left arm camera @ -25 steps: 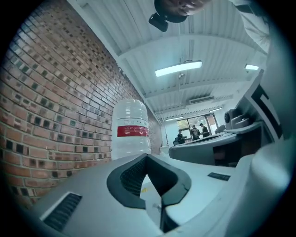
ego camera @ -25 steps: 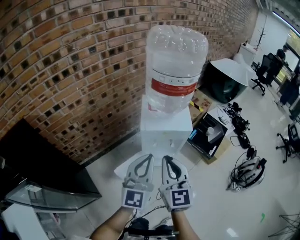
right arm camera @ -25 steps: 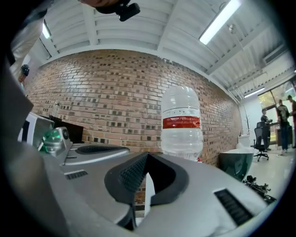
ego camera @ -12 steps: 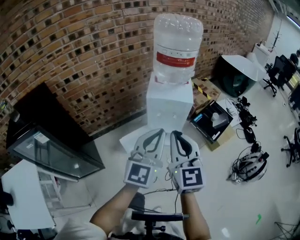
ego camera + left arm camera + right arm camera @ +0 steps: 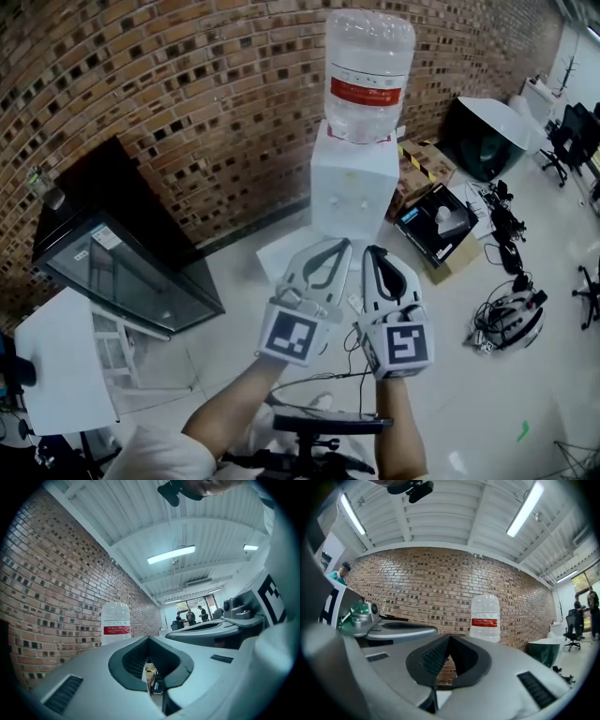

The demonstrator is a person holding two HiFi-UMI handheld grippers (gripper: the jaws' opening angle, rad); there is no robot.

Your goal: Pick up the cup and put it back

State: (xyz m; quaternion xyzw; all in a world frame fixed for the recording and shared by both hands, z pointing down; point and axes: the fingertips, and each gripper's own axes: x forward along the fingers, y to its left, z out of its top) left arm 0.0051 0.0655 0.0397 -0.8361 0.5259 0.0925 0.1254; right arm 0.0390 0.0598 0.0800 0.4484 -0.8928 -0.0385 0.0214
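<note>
Hovering side by side before the cooler point(image 5: 352, 187) (bottle point(image 5: 368, 61) on top): left gripper point(image 5: 339, 247), right gripper point(image 5: 372, 254), both pressed together, empty.

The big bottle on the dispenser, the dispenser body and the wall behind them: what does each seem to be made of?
Bottle: probably clear plastic with a glossy finish; it is see-through and catches highlights.
Dispenser: white and smooth, either plastic or painted metal; its look does not settle which.
Wall: brick, matte and rough, with red-brown and darker blocks and pale mortar joints between them.
</note>
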